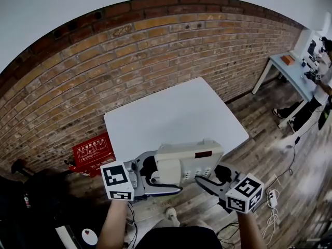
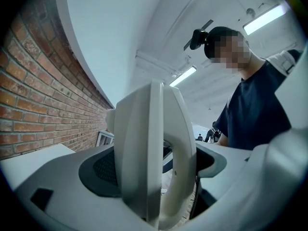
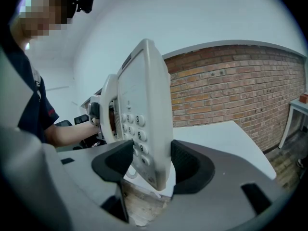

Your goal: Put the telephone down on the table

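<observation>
A cream desk telephone [image 1: 187, 162] with its handset on the cradle hangs in the air just off the near edge of the white table [image 1: 176, 113]. My left gripper [image 1: 155, 174] is shut on its left end and my right gripper [image 1: 206, 182] on its right end. In the left gripper view the telephone [image 2: 154, 153] stands edge-on between the dark pads [image 2: 103, 170], inside my left gripper [image 2: 156, 177]. In the right gripper view its keypad side [image 3: 144, 109] sits between the pads [image 3: 190, 165] of my right gripper [image 3: 151, 170], with the table [image 3: 216, 138] just beyond.
A brick wall [image 1: 129, 51] runs behind the table. A red box [image 1: 93, 152] lies on the wooden floor at the table's left. A second table [image 1: 290, 69] with equipment stands far right, a person [image 1: 311, 105] beside it. Cables [image 1: 272, 201] lie on the floor near my right hand.
</observation>
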The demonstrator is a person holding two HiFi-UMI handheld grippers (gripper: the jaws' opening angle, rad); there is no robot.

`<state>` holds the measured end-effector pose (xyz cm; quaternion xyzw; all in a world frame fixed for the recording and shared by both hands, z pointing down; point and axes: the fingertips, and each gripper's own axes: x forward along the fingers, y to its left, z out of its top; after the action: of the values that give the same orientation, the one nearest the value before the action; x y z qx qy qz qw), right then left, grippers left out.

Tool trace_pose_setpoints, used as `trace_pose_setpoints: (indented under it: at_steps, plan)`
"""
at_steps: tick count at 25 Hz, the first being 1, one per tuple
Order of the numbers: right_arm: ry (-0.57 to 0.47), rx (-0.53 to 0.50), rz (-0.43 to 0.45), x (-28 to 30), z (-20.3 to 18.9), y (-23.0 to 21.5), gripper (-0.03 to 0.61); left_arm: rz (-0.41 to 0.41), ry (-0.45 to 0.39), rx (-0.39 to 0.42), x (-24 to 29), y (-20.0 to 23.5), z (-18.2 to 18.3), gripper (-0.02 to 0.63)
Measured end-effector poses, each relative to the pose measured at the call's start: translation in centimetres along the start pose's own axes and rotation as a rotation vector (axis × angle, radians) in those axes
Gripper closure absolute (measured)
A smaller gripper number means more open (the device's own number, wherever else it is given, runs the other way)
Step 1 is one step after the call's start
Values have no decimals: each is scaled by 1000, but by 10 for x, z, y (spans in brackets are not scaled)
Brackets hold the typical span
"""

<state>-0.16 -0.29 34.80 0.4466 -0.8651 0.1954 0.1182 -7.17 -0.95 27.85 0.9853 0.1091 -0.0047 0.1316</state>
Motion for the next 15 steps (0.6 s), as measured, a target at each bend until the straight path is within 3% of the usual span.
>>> trace_pose_setpoints:
  at_steps: [15]
  plan:
    - [68,13,52,18,-13,-35,327,60,8,-58,13,35,-21,175]
